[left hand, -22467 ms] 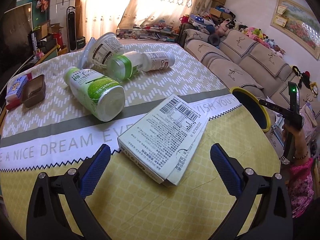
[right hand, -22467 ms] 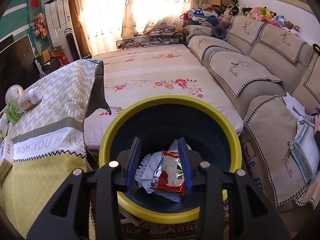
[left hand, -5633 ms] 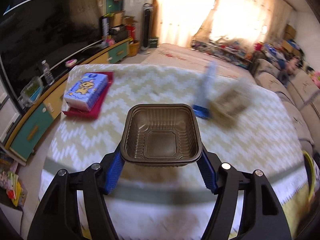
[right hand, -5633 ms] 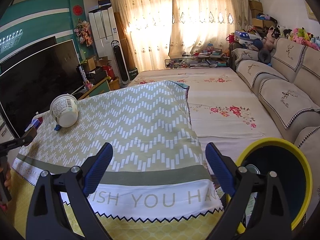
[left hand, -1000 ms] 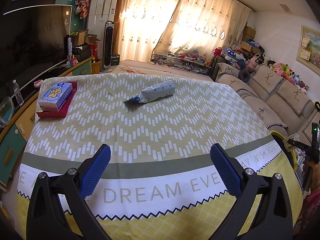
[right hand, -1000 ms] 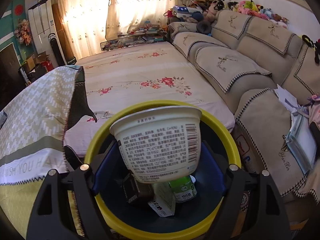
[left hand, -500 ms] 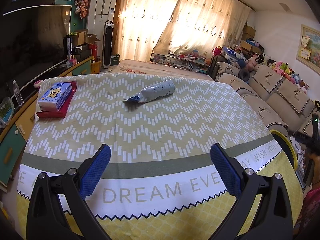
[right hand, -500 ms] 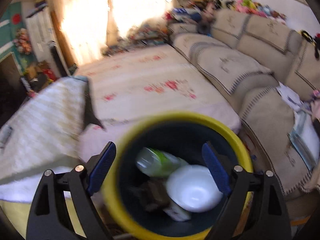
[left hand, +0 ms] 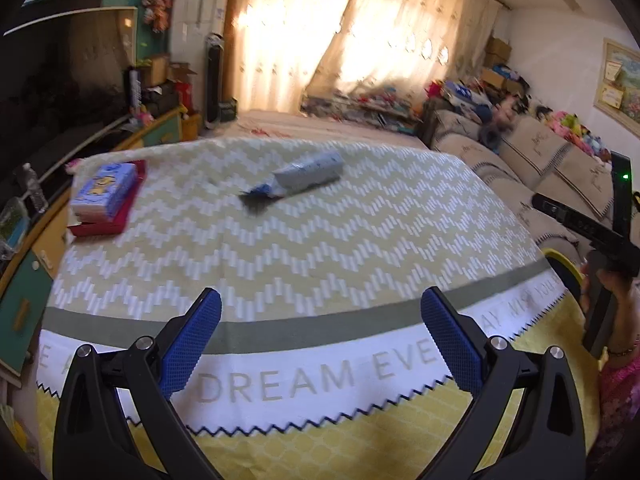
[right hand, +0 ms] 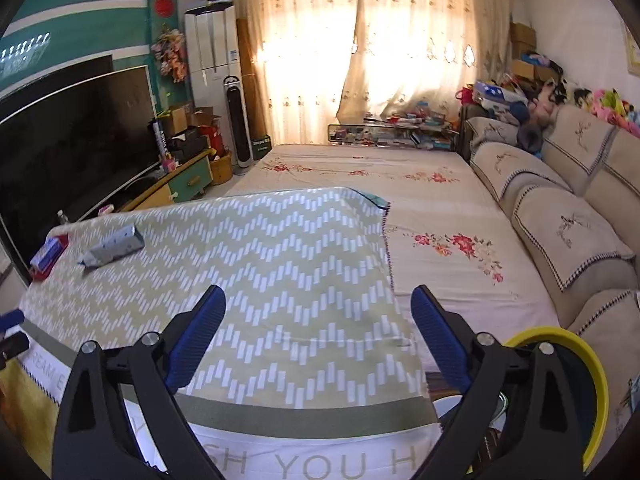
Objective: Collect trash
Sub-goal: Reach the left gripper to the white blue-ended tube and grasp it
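– Grippers? Left gripper (left hand: 320,332) and right gripper (right hand: 318,332) both spread wide, nothing held.
– Trash? Silver-blue wrapper (left hand: 310,172) lies far on the tablecloth (left hand: 320,248); yellow-rimmed bin (right hand: 576,380) near right.

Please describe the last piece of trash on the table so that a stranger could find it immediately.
On the zigzag tablecloth, look toward the far side. The crumpled silver-blue wrapper lies alone there. Unlike the boxy blue tissue pack on its red tray at the left edge, it is long and flattened.
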`<state>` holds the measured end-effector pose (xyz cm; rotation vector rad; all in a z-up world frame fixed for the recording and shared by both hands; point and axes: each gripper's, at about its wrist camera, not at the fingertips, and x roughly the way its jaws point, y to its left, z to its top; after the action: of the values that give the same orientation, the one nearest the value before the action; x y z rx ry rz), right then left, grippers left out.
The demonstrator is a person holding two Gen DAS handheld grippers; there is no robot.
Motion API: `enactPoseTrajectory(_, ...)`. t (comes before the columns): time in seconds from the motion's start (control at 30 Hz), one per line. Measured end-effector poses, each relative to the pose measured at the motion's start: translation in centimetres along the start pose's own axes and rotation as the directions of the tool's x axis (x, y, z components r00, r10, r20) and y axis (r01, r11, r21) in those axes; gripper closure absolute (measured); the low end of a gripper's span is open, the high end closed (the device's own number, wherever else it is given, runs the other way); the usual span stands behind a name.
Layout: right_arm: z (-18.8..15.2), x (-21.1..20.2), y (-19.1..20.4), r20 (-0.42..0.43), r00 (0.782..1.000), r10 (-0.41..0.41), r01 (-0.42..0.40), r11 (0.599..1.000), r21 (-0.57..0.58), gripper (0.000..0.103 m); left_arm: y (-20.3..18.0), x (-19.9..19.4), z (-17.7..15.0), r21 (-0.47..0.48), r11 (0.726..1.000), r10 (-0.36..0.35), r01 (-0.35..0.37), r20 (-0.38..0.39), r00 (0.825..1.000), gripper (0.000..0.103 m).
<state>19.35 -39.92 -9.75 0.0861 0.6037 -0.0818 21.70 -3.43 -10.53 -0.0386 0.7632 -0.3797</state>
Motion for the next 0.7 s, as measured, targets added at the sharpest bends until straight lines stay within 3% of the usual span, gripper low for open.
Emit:
enactPoseTrajectory(0.13,-0.1,0.1,-0.2,-0.007,0.999,0.034,-0.034,0.999,0.031,0.014,-0.6,0.7,2.9,0.089,0.996,0.012,-0.008,-0.038,0.999,0.005)
enactPoseTrajectory(0.23,-0.1,0.2,-0.1,-0.007,0.999,0.037,-0.037,0.999,0.032,0.014,-0.1,2.5,5.9,0.11,0.994,-0.025,0.03,-0.042,0.999,0.005)
enactPoseTrajectory(0.4,-0.2,0.1,-0.4,0.007,0.999,0.045,-0.046,0.998,0.047,0.012,0.3,8.4,10.1,0.242,0.97,0.0,0.017,-0.072,0.997,0.005)
enactPoseTrajectory(0.57,-0.3,0.2,-0.9,0.004,0.999,0.051,-0.051,0.997,0.063,0.012,1.2,12.2,12.4,0.286,0.958,0.013,0.014,-0.093,0.996,0.005)
enactPoseTrajectory(0.7,-0.3,0.6,-0.6,-0.009,0.998,0.059,-0.059,0.997,0.057,0.012,1.3,14.6,13.1,0.314,0.949,0.027,0.017,-0.135,0.99,0.011)
